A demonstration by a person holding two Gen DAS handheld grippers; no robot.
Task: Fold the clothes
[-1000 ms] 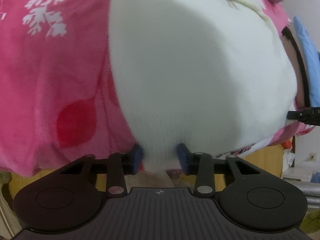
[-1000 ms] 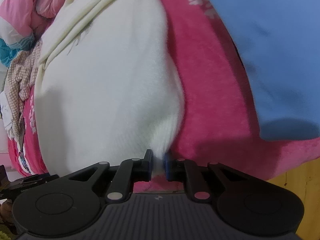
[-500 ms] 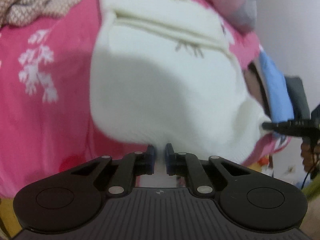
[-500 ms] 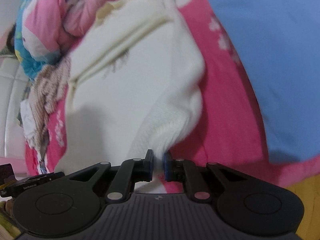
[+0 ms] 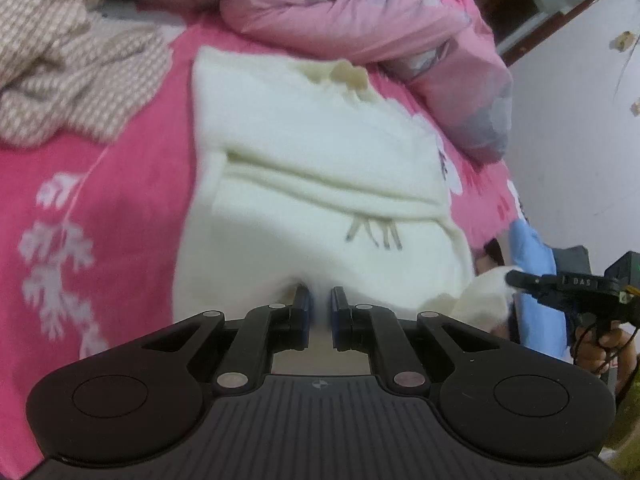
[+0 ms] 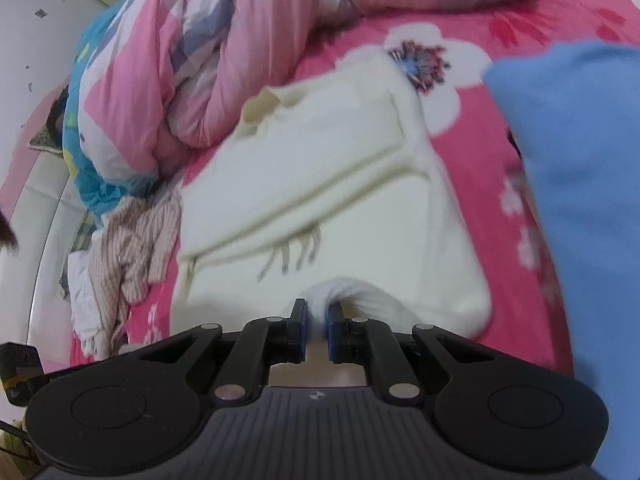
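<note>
A cream white sweater lies partly folded on the pink bed cover, with a small grey embroidered mark on its front; it also shows in the right wrist view. My left gripper is shut on the sweater's near hem, lifted off the bed. My right gripper is shut on the hem's other corner, a bunched white flap. The right gripper also shows at the right edge of the left wrist view.
A beige checked garment lies at the back left. A rolled pink quilt lies behind the sweater. A blue garment lies to the right. A white wall and a dark door frame stand at the far right.
Both grippers have lifted the sweater's near hem and carried it away from the bed edge toward the collar. My left gripper closed on the hem after one second ago.
</note>
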